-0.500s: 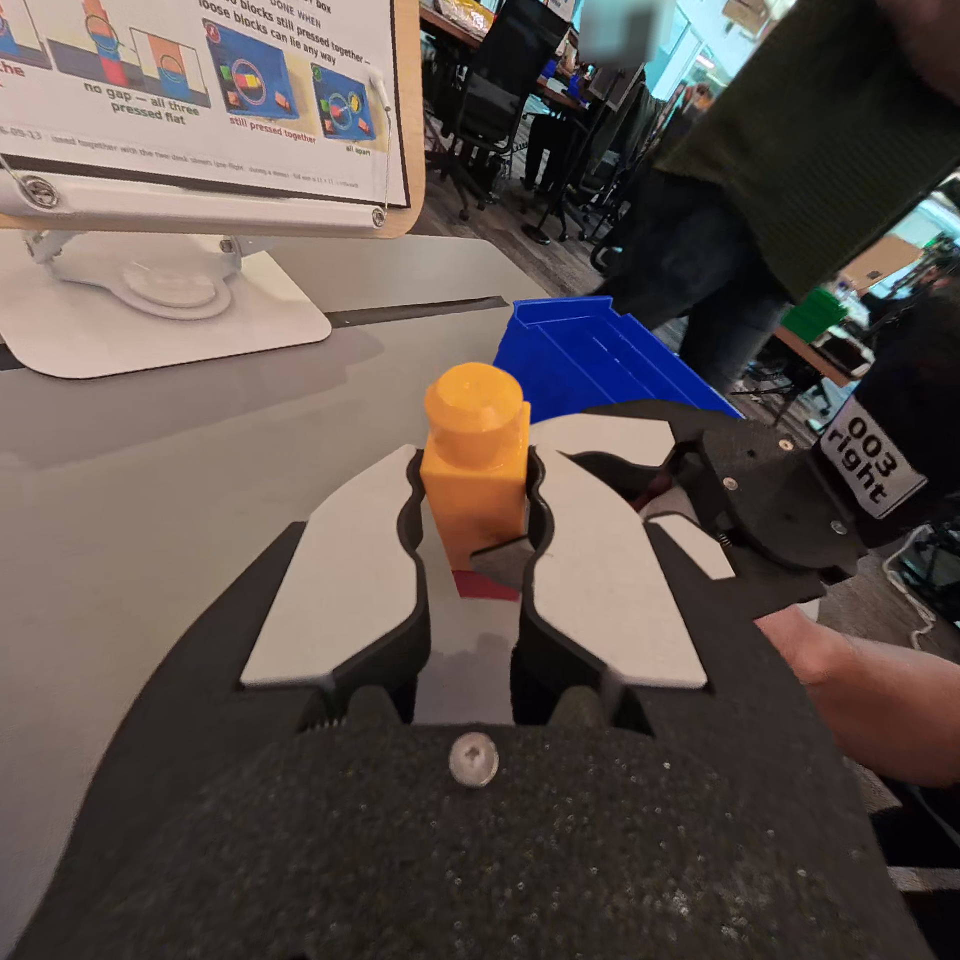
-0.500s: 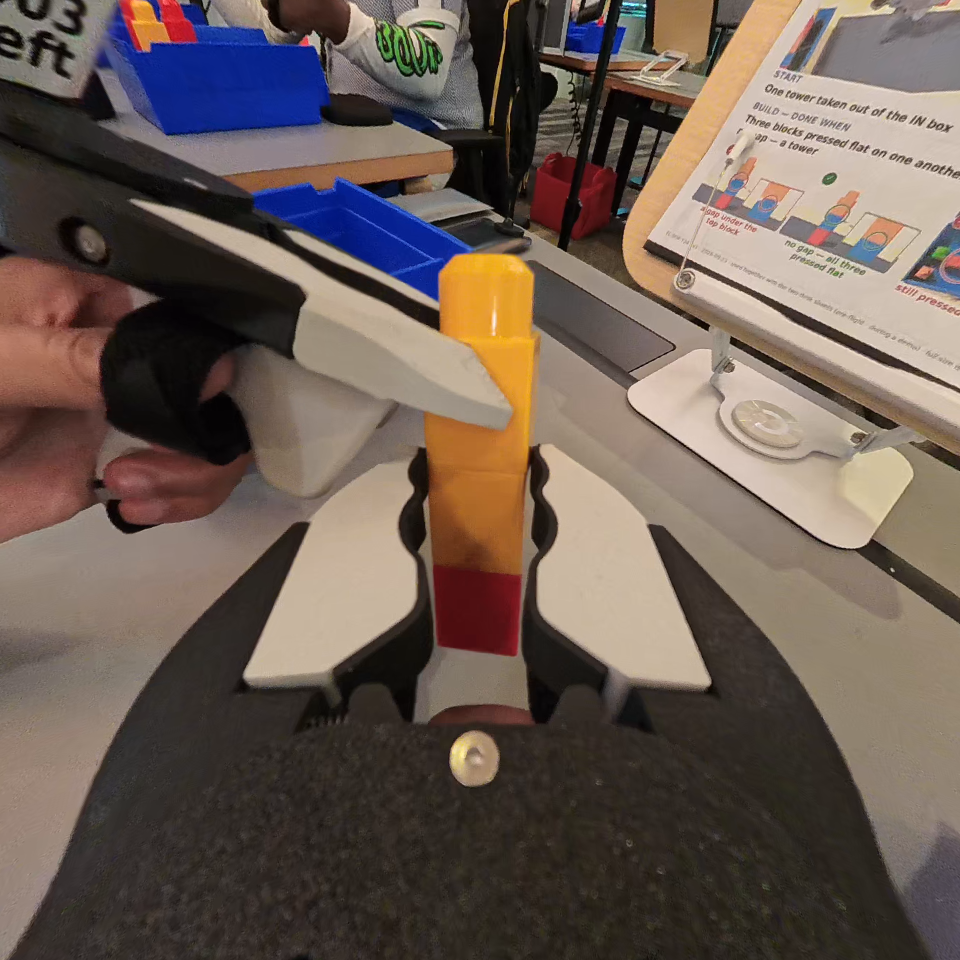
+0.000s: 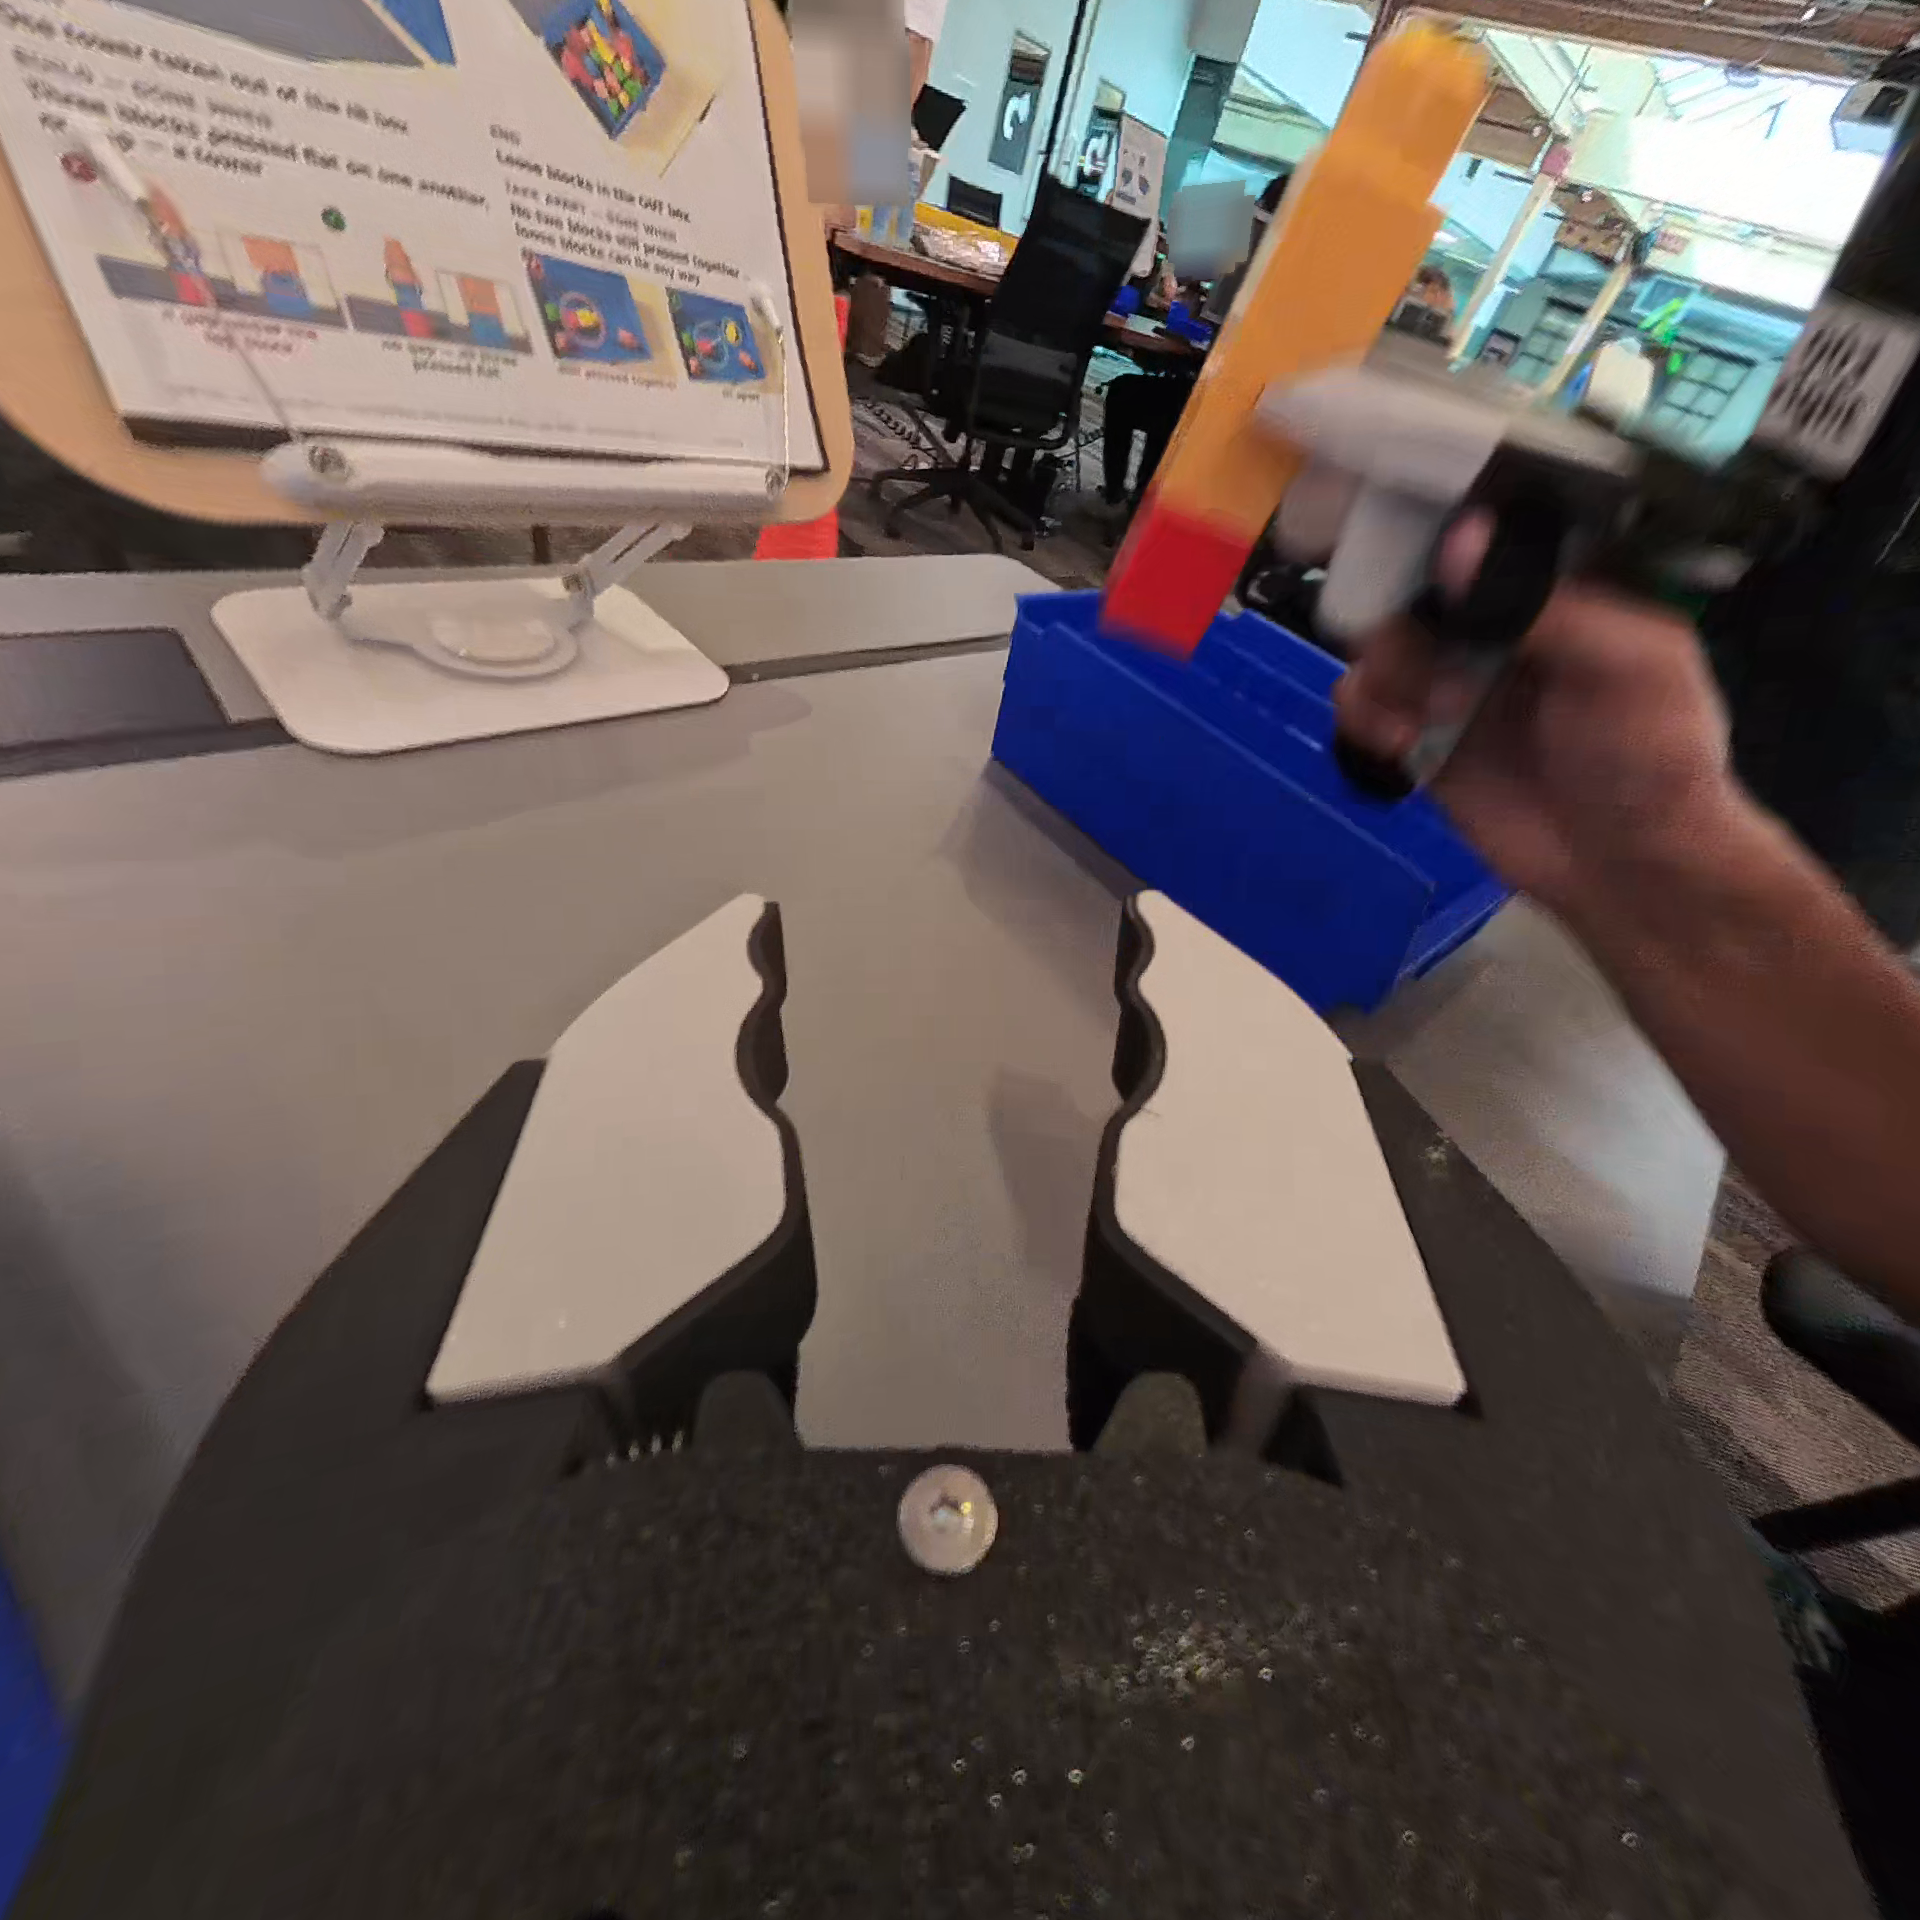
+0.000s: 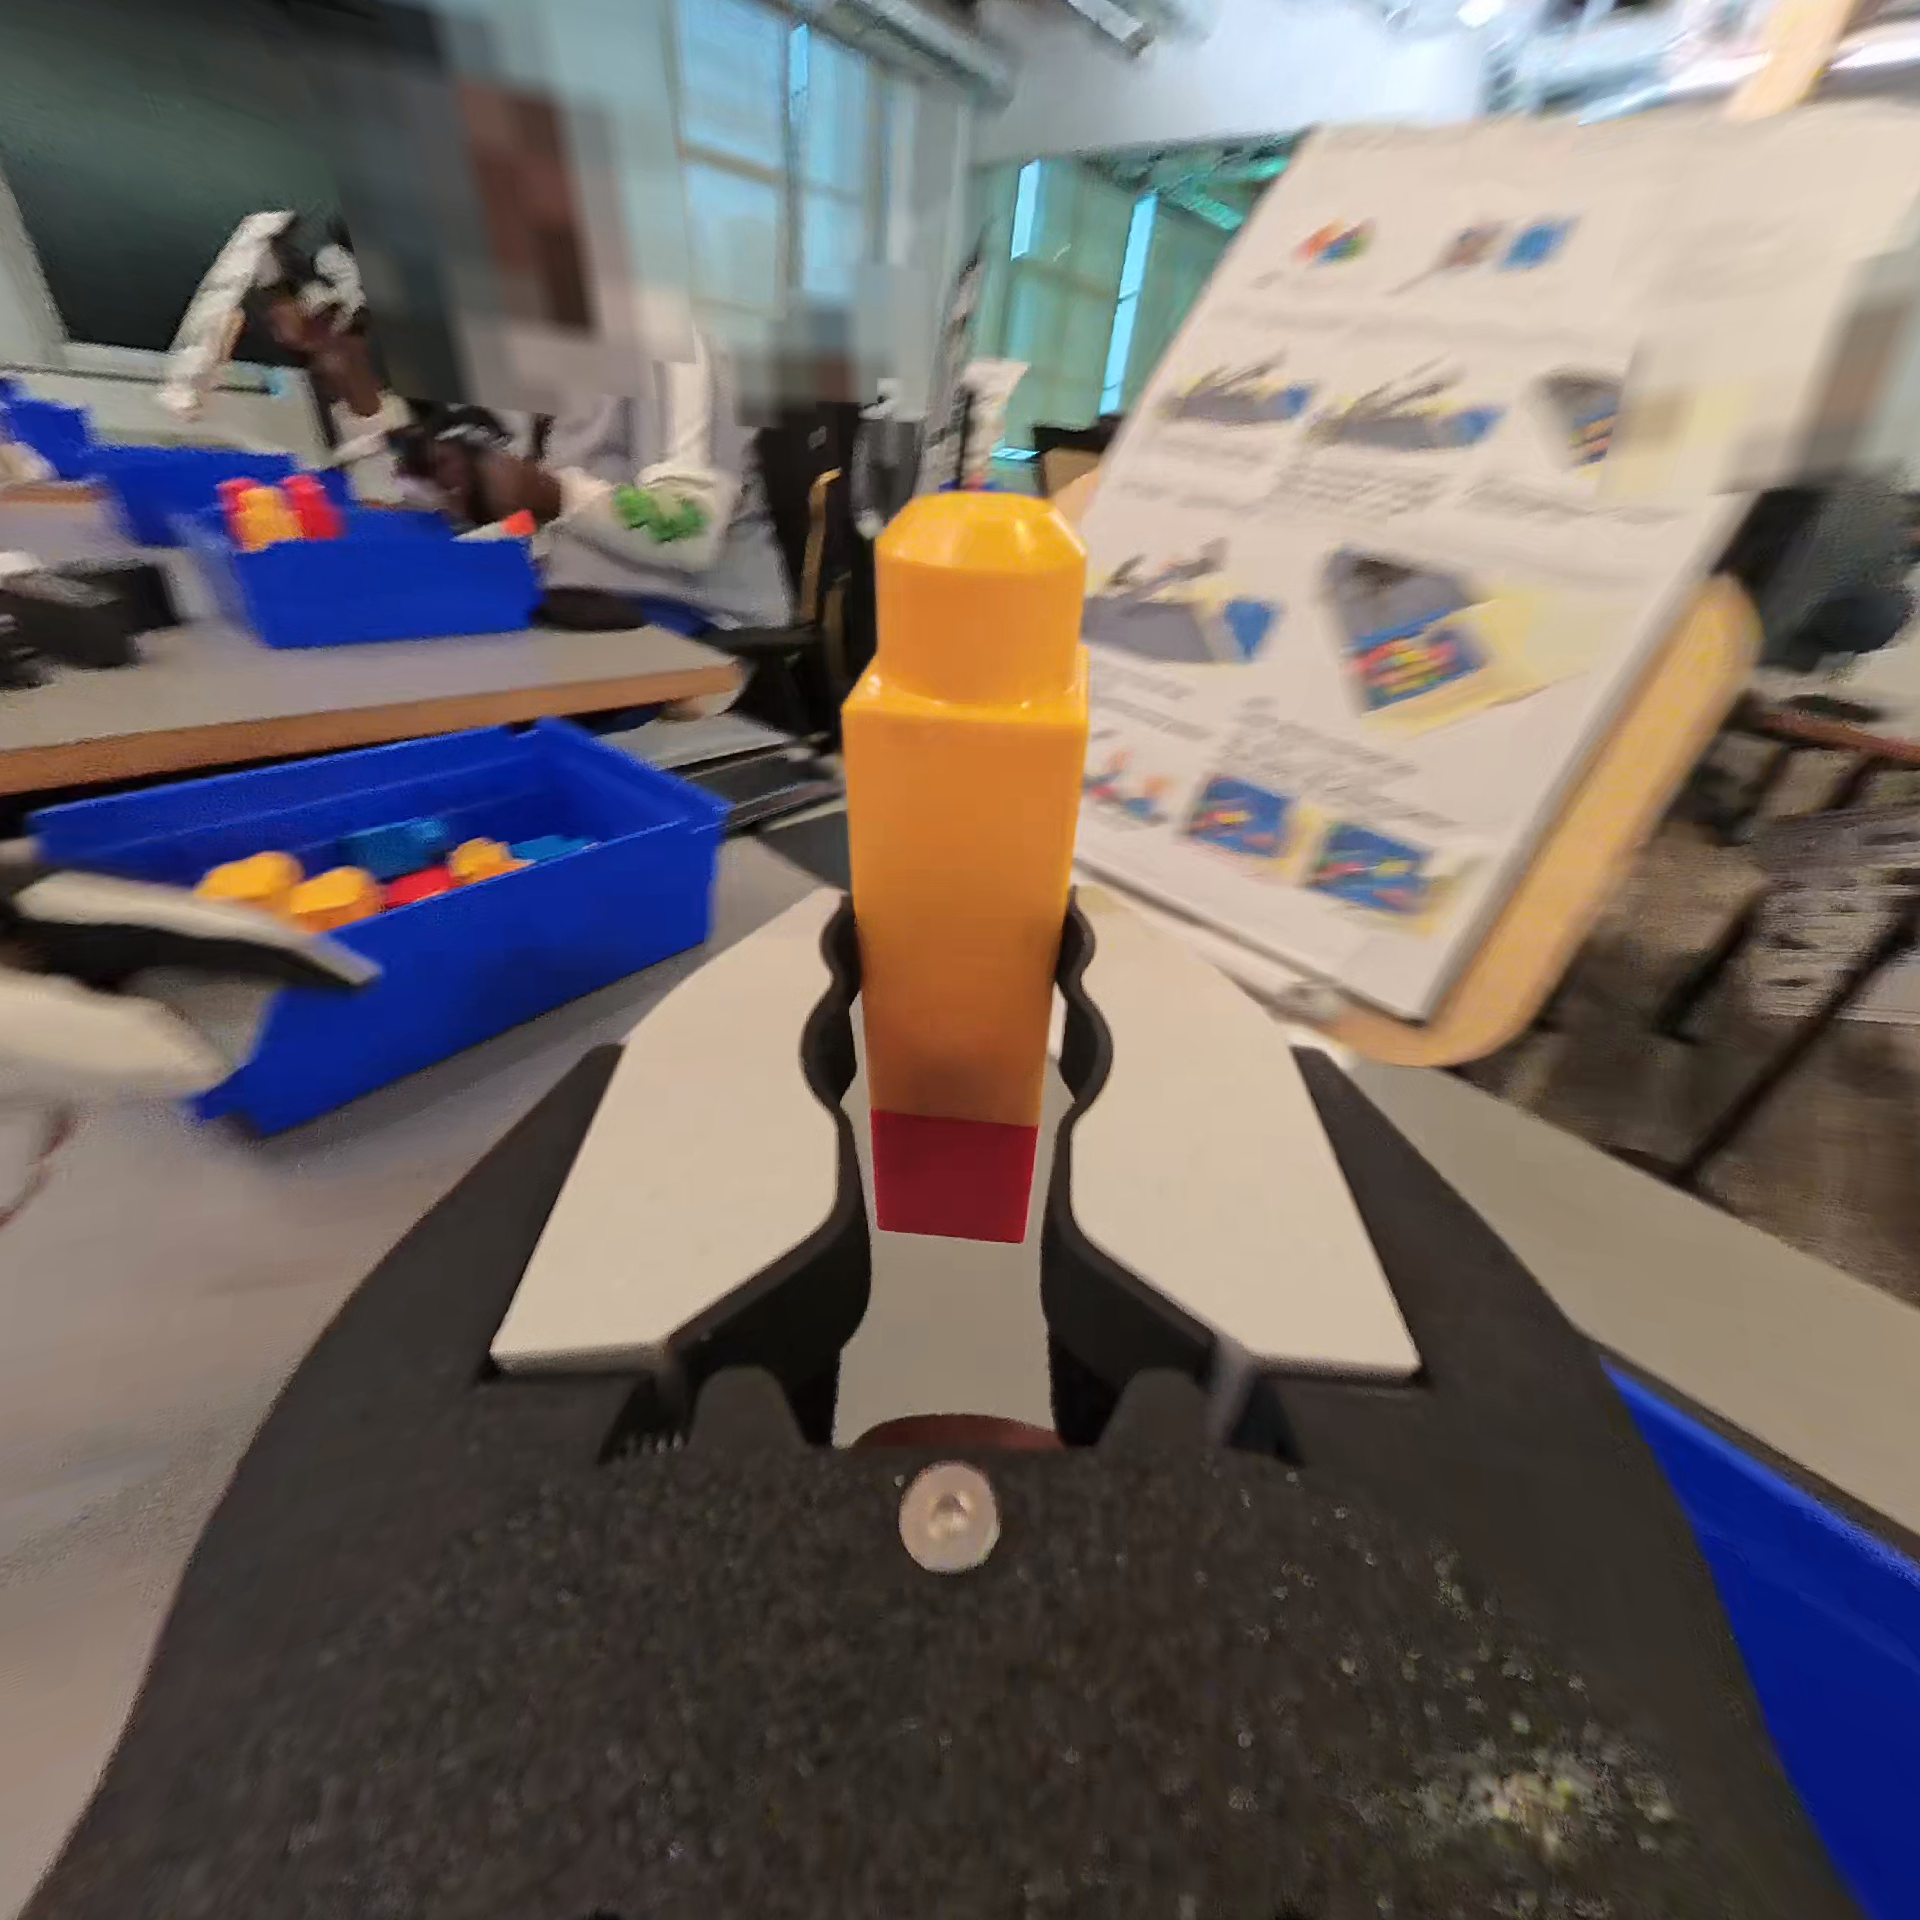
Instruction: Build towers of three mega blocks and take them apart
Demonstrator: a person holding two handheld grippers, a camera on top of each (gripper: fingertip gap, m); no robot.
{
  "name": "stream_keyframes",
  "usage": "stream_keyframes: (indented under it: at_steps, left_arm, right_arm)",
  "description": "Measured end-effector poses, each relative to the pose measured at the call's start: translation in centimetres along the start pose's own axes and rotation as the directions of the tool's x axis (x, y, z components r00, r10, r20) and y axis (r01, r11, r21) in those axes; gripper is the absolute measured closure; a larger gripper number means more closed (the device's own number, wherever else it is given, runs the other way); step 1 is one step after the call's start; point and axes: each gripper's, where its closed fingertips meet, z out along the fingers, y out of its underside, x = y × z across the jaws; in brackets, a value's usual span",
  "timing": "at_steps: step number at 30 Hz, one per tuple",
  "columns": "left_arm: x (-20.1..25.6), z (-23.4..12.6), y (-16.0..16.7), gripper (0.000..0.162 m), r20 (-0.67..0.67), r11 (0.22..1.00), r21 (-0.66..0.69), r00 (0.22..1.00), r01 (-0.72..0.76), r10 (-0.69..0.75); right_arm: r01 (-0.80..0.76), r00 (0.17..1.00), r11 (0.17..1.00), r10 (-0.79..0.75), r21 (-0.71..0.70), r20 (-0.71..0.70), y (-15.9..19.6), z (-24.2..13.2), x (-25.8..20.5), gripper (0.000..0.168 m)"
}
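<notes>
Clamping one three-block tower [image 4: 958, 914], two orange over one red, right gripper [image 4: 954, 1039] lifts; left gripper [image 3: 945, 1101] fingers apart, empty.

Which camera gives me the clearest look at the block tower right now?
The right wrist view: the tower fills the centre, sharp, gripped between the right gripper jaws, red block lowest. The left wrist view shows it farther off, tilted and motion-blurred above the blue bin.

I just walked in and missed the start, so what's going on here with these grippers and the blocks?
A person holds a gripper in each hand. The right gripper is shut on a three-block tower, two orange blocks on a red one, lifted and tilted above the blue bin. The left gripper is open and empty over the grey table. Another blue bin with loose blocks sits nearby.
</notes>
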Motion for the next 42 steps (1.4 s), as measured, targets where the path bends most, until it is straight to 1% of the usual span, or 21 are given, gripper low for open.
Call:
stream_keyframes:
  at_steps: [2,4,6,7,10,11,13,15,17,20,23,26,32,38,42]
  left_arm:
    - [0.1,-1.1,2.0,0.104,0.024,1.0,0.014,1.0,0.008,-0.008]
    - [0.3,-1.6,3.3,0.106,0.031,1.0,0.015,0.999,0.013,-0.013]
    - [0.5,-1.5,4.1,0.106,0.02,1.0,-0.015,1.0,0.007,-0.007]
    - [0.5,-1.3,4.3,0.106,0.018,1.0,-0.02,1.0,0.009,-0.008]
    - [1.3,-0.6,4.5,0.107,-0.038,0.999,-0.025,0.998,0.045,-0.046]
    - [1.5,-0.3,4.7,0.108,-0.052,0.998,-0.035,0.997,0.051,-0.052]
    - [2.0,0.0,5.0,0.108,-0.068,0.998,-0.045,0.997,0.042,-0.045]
    - [2.4,0.3,5.4,0.108,-0.075,0.998,-0.061,0.997,0.021,-0.025]
    - [2.7,0.4,5.7,0.108,-0.082,0.998,-0.068,0.997,-0.003,-0.002]
    - [3.0,0.4,5.9,0.109,-0.087,0.997,-0.073,0.996,-0.021,0.014]
    - [2.9,0.5,5.9,0.109,-0.091,0.997,-0.07,0.996,-0.016,0.01]
    - [3.0,0.6,6.0,0.109,-0.105,0.997,-0.074,0.994,0.005,-0.013]
    - [3.2,0.7,6.3,0.109,-0.105,0.997,-0.082,0.994,-0.008,0.0]
    - [3.3,0.7,6.3,0.109,-0.111,0.996,-0.085,0.994,-0.002,-0.007]
    - [3.4,0.6,6.4,0.109,-0.113,0.996,-0.088,0.994,-0.005,-0.005]
  right_arm:
    - [0.013,0.993,0.999,-0.008,0.039,-0.118,-1.4,-2.7,4.9,0.132]
    - [0.015,0.967,0.999,-0.001,0.052,-0.255,-0.8,-5.2,10.3,0.133]
    - [-0.001,0.926,0.999,0.02,0.05,-0.377,1.6,-7.0,15.3,0.132]
    - [-0.045,0.911,0.997,0.066,0.06,-0.406,3.2,-7.5,17.3,0.132]
    - [-0.229,0.898,0.972,0.233,0.053,-0.373,8.3,-6.6,20.2,0.132]
    - [-0.259,0.896,0.965,0.253,0.033,-0.365,9.7,-6.0,20.7,0.132]
    - [-0.279,0.909,0.959,0.246,-0.051,-0.336,12.4,-4.5,20.7,0.133]
    - [-0.264,0.931,0.959,0.226,-0.102,-0.286,14.1,-3.1,20.2,0.133]
    - [-0.245,0.947,0.963,0.213,-0.113,-0.241,15.3,-2.2,19.9,0.132]
    - [-0.175,0.965,0.974,0.14,-0.147,-0.223,16.8,-2.0,19.8,0.132]
    - [-0.171,0.969,0.968,0.131,-0.182,-0.211,18.2,-2.1,19.9,0.132]
    - [-0.184,0.966,0.964,0.141,-0.19,-0.217,18.4,-2.2,20.3,0.132]
    - [-0.178,0.971,0.93,0.114,-0.32,-0.209,20.0,-2.4,19.8,0.132]
    - [-0.192,0.967,0.899,0.105,-0.393,-0.231,20.3,-2.7,19.8,0.132]
    - [-0.202,0.963,0.876,0.096,-0.438,-0.254,20.5,-3.5,19.5,0.132]
